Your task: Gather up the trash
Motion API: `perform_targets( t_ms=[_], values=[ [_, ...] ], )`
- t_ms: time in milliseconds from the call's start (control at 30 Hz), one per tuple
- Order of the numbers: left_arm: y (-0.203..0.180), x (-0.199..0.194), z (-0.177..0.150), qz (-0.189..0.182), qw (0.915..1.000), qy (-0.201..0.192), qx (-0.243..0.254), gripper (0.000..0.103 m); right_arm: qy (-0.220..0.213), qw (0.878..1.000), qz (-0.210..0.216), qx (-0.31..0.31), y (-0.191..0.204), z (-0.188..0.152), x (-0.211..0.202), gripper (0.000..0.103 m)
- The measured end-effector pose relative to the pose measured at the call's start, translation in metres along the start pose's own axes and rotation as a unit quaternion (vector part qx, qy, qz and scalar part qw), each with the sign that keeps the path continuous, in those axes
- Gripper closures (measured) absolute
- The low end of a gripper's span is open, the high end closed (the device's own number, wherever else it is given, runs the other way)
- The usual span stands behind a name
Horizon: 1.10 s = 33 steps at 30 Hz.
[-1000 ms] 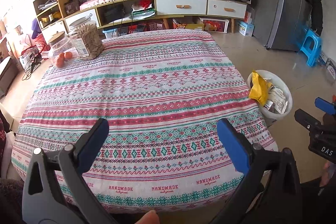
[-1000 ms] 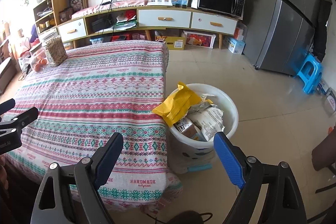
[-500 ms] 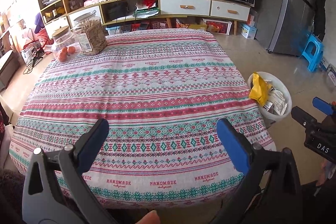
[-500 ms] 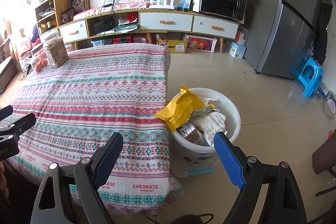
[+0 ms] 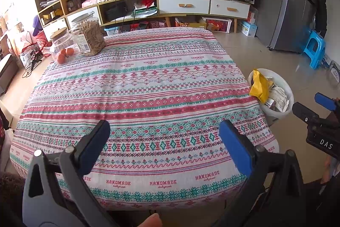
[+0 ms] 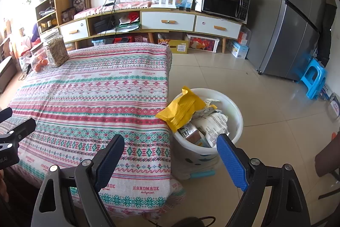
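A table (image 5: 148,88) covered by a striped patterned cloth printed with "HANDMADE" is carrying two clear jars at its far left corner: a tall jar (image 5: 89,37) filled with brown sticks and, just beside it, a wooden-lidded jar (image 5: 61,47) holding oranges. On the tiled floor (image 6: 265,103), a white trash bin (image 6: 212,118) is sitting just beside the table's right edge, stuffed with a yellow wrapper (image 6: 180,112) and crumpled packets.
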State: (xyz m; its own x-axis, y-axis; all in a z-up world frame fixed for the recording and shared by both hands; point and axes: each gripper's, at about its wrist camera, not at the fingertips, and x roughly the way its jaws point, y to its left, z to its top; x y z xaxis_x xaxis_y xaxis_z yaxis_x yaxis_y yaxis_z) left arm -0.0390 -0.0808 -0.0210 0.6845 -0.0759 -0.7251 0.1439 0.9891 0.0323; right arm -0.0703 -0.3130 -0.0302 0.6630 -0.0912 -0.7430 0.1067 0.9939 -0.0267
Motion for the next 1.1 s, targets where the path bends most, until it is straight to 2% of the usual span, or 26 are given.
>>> perform_targets(
  t_ms=[1100],
  values=[
    [0.0027, 0.0093, 0.0012, 0.004, 0.9998, 0.013, -0.012, 0.001, 0.005, 1.0, 0.002, 0.005, -0.0024, -0.0009, 0.0053, 0.013]
  ],
)
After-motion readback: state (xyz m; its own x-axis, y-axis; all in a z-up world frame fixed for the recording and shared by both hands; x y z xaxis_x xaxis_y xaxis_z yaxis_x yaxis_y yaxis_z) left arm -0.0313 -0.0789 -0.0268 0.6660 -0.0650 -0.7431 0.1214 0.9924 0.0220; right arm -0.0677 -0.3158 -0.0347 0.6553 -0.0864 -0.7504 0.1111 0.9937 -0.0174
